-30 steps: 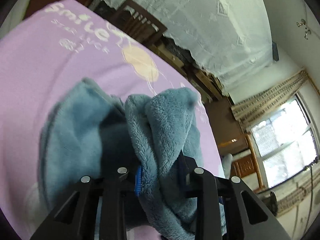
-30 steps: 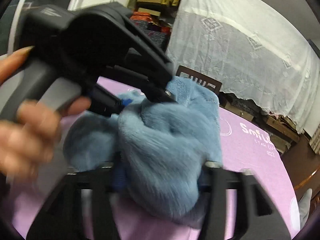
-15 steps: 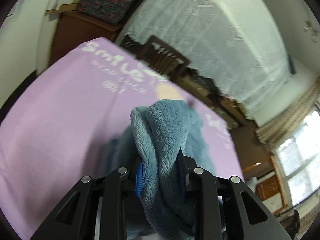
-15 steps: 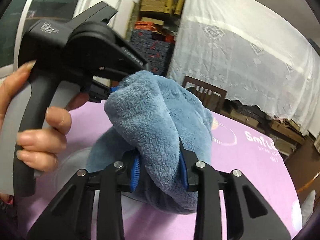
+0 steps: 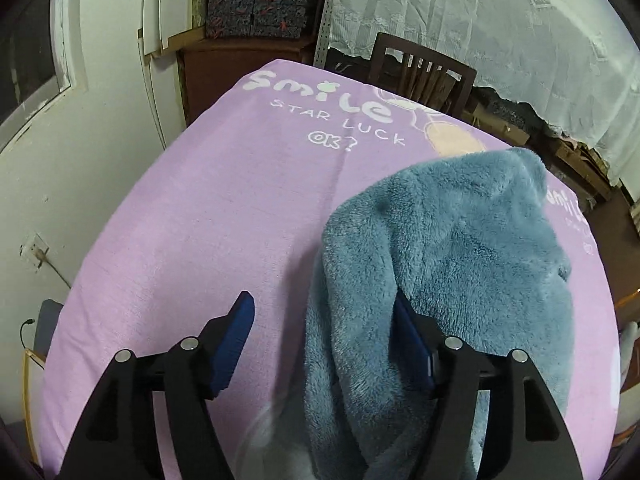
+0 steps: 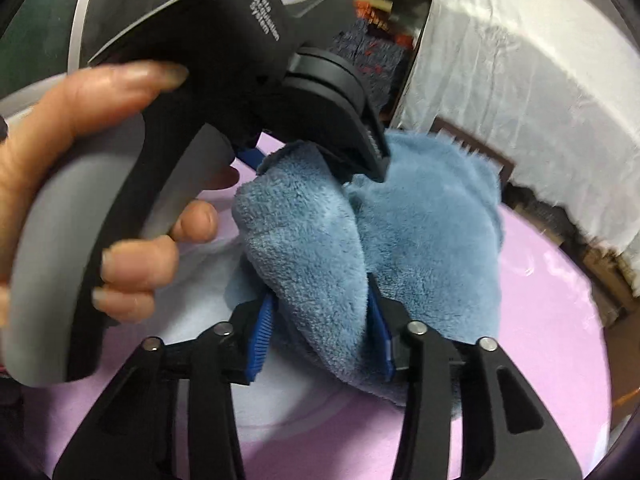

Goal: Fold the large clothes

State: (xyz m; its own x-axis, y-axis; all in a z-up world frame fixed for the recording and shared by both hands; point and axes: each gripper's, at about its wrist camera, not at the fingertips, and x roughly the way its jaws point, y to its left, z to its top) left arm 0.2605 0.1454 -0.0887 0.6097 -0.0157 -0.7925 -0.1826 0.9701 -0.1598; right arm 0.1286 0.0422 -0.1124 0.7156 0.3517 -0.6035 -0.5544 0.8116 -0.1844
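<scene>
Left claw (image 5: 320, 334): jaws have just been opening and now stand wide. Its left blue pad (image 5: 234, 344) is bare over the lilac printed cloth (image 5: 208, 216) covering the table; a fold of the fluffy blue-grey fleece garment (image 5: 452, 248) drapes against the right pad only. No pinch there, so released.

Right claw (image 6: 320, 320): jaws have just been opening a little. A thick roll of the same fleece sits between the two blue pads (image 6: 260, 334); the far pad is pressed into the pile, while the near pad shows a sliver of gap, so the grip looks slack at best. Cannot confirm a firm hold.

The garment lies bunched in a heap ahead of and to the right of the left claw, resting on the cloth.

The hand (image 6: 120, 208) carrying the left claw crosses the right wrist view, close above the fleece.

Judgement: step is letting go of a fold. To do well:
- back each claw out along its own fingers so the pile does not snag;
- keep the stack flat;
- regrip at an outer edge, not mid-heap.
</scene>
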